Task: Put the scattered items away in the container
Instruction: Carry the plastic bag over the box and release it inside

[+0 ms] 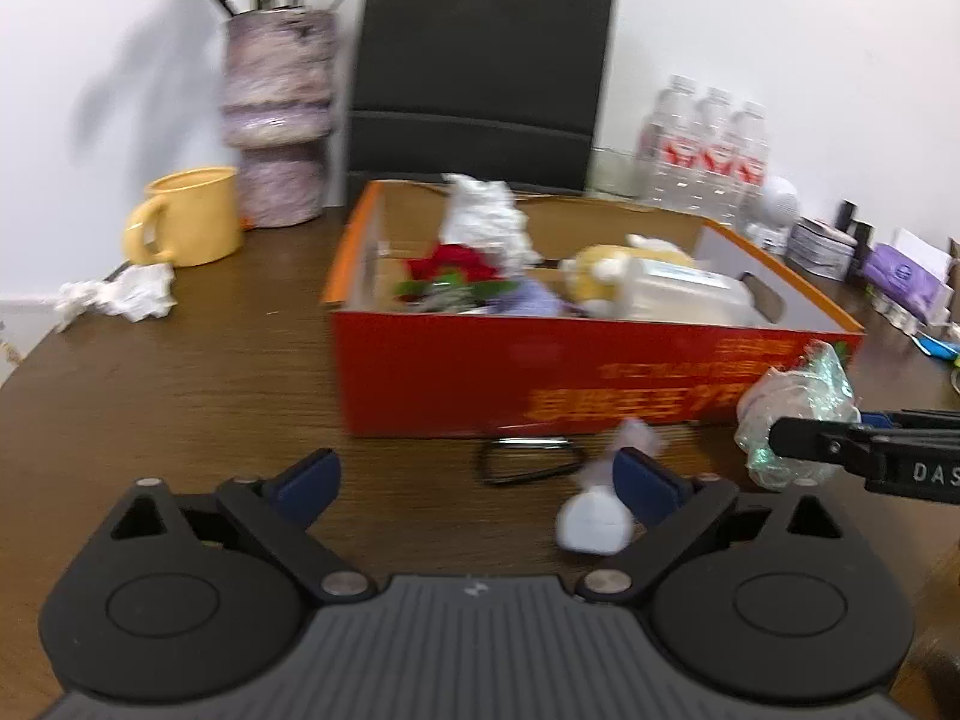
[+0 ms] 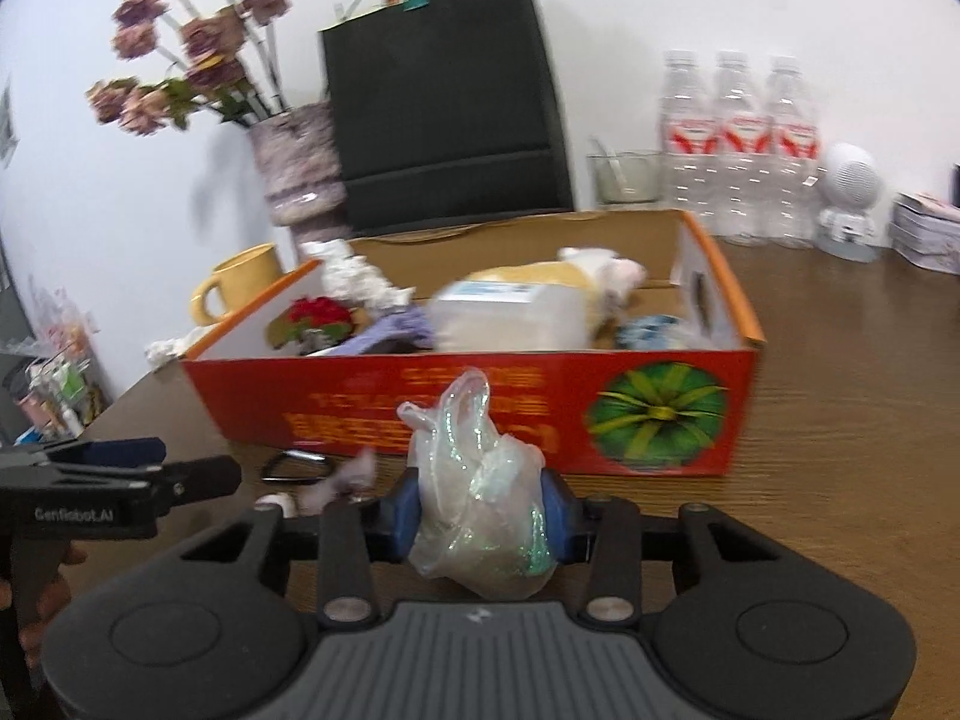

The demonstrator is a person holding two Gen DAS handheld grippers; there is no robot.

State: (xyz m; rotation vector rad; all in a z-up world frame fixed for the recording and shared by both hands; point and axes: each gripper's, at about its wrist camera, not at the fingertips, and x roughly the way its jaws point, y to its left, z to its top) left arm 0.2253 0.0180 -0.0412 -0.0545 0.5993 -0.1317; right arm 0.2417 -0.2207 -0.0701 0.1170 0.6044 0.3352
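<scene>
An orange cardboard box (image 1: 540,372) (image 2: 660,372) stands on the wooden table and holds a red flower, crumpled paper, a yellow plush and a clear tub. My right gripper (image 2: 480,507) is shut on a crumpled iridescent plastic bag (image 2: 480,504), just in front of the box; the bag also shows in the left wrist view (image 1: 792,414). My left gripper (image 1: 480,474) is open and empty. A small white-and-lilac wrapped item (image 1: 594,516) lies against its right finger (image 1: 645,480). A black carabiner (image 1: 528,459) (image 2: 297,467) lies by the box's front.
A crumpled tissue (image 1: 120,297) and a yellow mug (image 1: 189,216) sit at the left by a flower vase (image 1: 279,120). A black paper bag (image 1: 480,72) stands behind the box. Water bottles (image 2: 738,144), a white round gadget (image 2: 849,198) and small packets line the right.
</scene>
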